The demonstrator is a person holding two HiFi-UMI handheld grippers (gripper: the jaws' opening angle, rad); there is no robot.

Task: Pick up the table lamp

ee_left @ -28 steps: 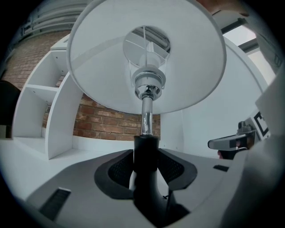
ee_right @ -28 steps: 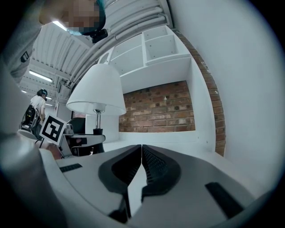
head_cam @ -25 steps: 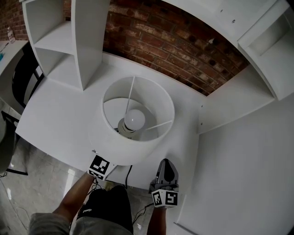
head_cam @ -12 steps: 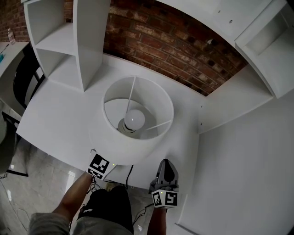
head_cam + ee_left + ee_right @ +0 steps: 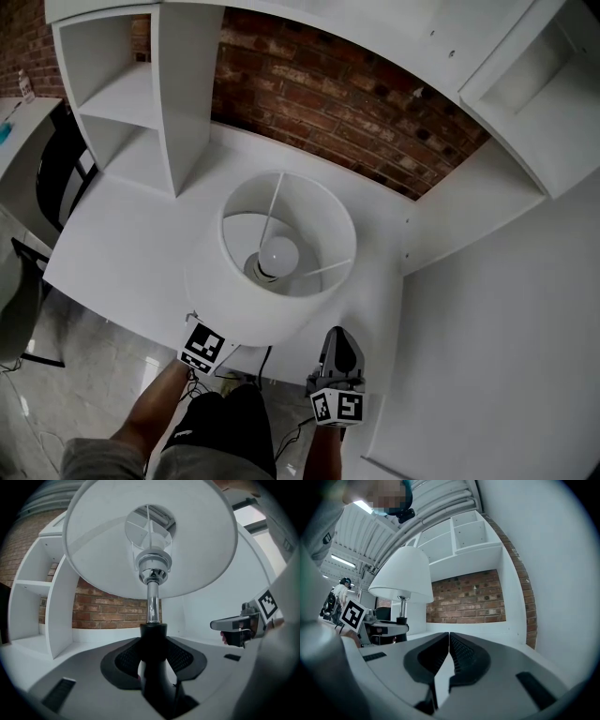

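Note:
The table lamp (image 5: 281, 258) has a wide white drum shade, a chrome stem (image 5: 152, 602) and a black lower neck (image 5: 153, 634). In the head view it stands over the near edge of the white desk (image 5: 131, 244). My left gripper (image 5: 153, 656) is shut on the black neck, with its jaws on either side of it. From above, the shade hides those jaws and only the marker cube (image 5: 202, 345) shows. To the right of the lamp, my right gripper (image 5: 337, 334) points level with its jaws pressed together and holds nothing (image 5: 449, 641).
White open shelving (image 5: 141, 94) stands at the desk's back left against a brick wall (image 5: 356, 103). A white side panel (image 5: 487, 309) closes the right side. A dark chair (image 5: 56, 178) sits at the far left, and a black cord (image 5: 265, 354) hangs below the desk edge.
The head view has shifted a little, so the shelves and the lamp sit slightly lower in the picture. Neither gripper has visibly moved relative to the lamp.

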